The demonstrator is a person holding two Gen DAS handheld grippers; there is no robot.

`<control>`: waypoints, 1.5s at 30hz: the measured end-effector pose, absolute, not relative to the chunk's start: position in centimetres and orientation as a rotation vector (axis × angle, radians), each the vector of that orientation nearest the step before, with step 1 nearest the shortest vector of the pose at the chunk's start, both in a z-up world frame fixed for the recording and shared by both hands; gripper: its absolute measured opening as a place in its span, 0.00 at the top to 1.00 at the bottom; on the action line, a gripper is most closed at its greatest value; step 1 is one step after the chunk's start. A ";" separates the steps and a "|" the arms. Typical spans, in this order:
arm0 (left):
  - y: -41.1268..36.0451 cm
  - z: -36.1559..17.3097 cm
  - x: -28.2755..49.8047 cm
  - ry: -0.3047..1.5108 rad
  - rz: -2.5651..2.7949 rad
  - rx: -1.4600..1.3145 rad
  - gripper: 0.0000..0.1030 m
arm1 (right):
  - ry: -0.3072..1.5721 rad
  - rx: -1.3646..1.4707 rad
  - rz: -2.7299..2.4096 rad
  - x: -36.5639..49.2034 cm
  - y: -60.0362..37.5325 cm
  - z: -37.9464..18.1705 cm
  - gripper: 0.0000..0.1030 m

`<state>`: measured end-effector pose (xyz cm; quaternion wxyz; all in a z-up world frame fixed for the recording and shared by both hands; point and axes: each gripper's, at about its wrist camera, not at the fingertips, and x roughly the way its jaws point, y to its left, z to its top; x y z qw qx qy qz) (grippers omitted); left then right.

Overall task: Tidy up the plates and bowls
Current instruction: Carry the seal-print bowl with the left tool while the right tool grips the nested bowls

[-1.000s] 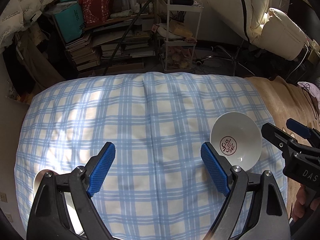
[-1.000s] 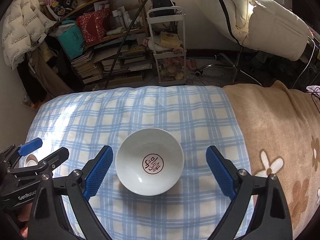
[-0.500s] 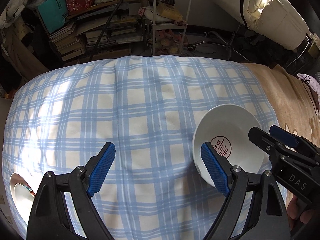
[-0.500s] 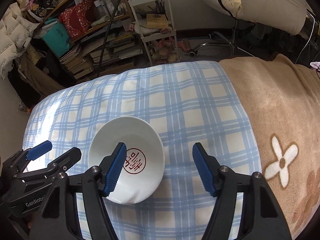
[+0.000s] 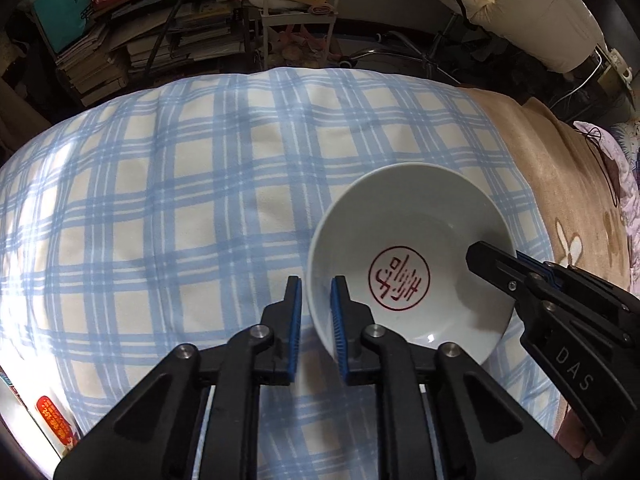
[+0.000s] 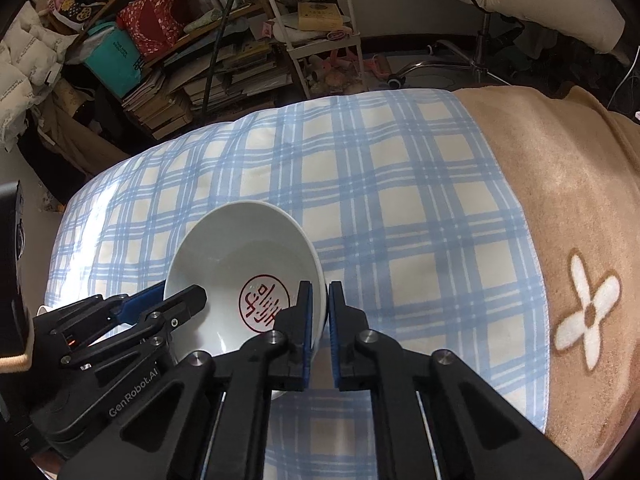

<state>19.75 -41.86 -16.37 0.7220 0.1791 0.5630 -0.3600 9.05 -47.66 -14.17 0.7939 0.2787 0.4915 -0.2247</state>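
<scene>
A white bowl (image 5: 420, 236) with a red round stamp inside sits over the blue plaid cloth (image 5: 180, 184). My left gripper (image 5: 316, 320) is shut on the bowl's left rim, one finger inside and one outside. My right gripper (image 6: 320, 316) is shut on the bowl's right rim in the right wrist view, where the bowl (image 6: 240, 264) lies left of centre. Each gripper shows in the other's view: the right gripper (image 5: 516, 276) at the bowl's right side, the left gripper (image 6: 160, 304) at its left side.
A tan blanket with white flowers (image 6: 560, 220) covers the bed to the right of the cloth. Another white dish with red print (image 5: 36, 420) lies at the cloth's near left edge. Beyond the bed stand book stacks (image 6: 224, 76) and a white cart (image 6: 320, 28).
Both grippers have moved in on the bowl from either side and closed on its opposite rims. Both were open and apart from it earlier.
</scene>
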 end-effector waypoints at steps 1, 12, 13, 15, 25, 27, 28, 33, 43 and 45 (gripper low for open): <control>-41.9 -16.4 19.6 1.241 -0.792 0.400 0.89 | 1.054 0.605 -0.481 9.0 -47.7 -14.1 0.91; -40.2 -15.1 19.5 1.225 -0.745 0.415 0.89 | 1.044 0.576 -0.447 9.2 -46.0 -13.3 0.91; -39.9 -14.9 19.5 1.220 -0.738 0.418 0.89 | 1.043 0.573 -0.441 9.3 -45.7 -13.2 0.91; -39.2 -14.4 19.6 1.212 -0.728 0.420 0.89 | 1.040 0.569 -0.427 9.5 -45.2 -13.0 0.91; -35.1 -11.4 20.0 1.173 -0.699 0.425 0.89 | 1.014 0.558 -0.355 10.4 -42.1 -11.4 0.91; -34.5 -11.1 19.6 1.155 -0.690 0.462 0.89 | 1.016 0.543 -0.344 10.7 -41.3 -11.1 0.91; -34.1 -10.9 19.6 1.150 -0.680 0.470 0.89 | 1.015 0.537 -0.338 10.8 -40.8 -10.9 0.91; -31.6 -9.9 19.9 1.153 -0.648 0.452 0.89 | 1.005 0.532 -0.301 11.5 -38.8 -10.3 0.91; -26.5 -7.7 20.4 1.126 -0.584 0.455 0.89 | 0.988 0.516 -0.209 12.7 -34.1 -9.0 0.91; -25.5 -7.4 20.4 1.119 -0.567 0.461 0.89 | 0.988 0.495 -0.203 13.1 -33.1 -8.6 0.91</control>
